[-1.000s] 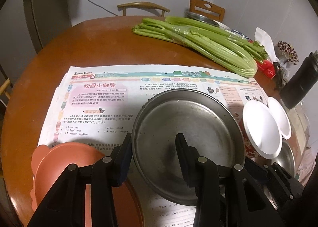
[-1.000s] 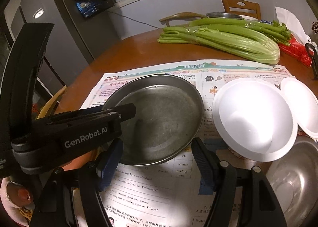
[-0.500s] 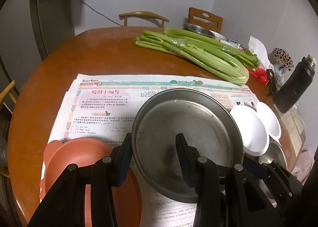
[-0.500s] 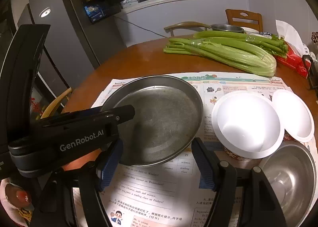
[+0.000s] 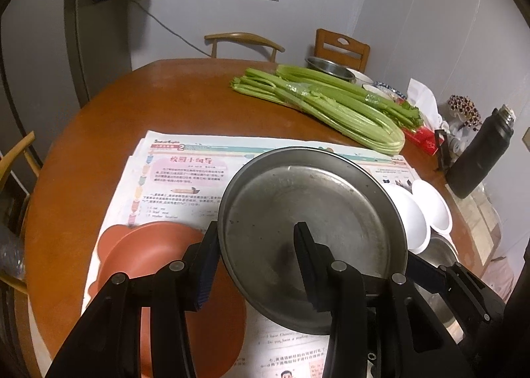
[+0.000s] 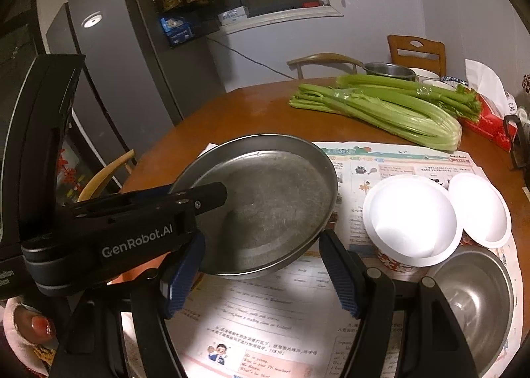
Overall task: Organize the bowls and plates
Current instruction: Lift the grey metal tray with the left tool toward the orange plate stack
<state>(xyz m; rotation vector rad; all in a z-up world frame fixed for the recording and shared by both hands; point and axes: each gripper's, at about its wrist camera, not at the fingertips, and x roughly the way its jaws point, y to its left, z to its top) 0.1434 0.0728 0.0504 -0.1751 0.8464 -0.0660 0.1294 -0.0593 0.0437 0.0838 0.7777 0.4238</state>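
Since a second ago both tongs have risen, and the steel plate (image 5: 311, 232) has come up off the newspaper (image 5: 185, 179) with the left gripper (image 5: 256, 265). Its jaws pinch the plate's near rim — one finger (image 5: 306, 262) inside, the other under the edge — and are easing apart slightly. The right gripper (image 6: 261, 273) stands open and empty over the newspaper, the plate's edge just beyond its tips.

The left view alone shows an orange plate (image 5: 159, 265) at lower left and a dark flask (image 5: 480, 156) at far right. The right view alone shows the steel bowl (image 6: 473, 305) whole, near two white bowls (image 6: 410, 219) — and a fridge (image 6: 109, 56) behind. Celery (image 6: 384, 109) lies across the table (image 5: 109, 119).
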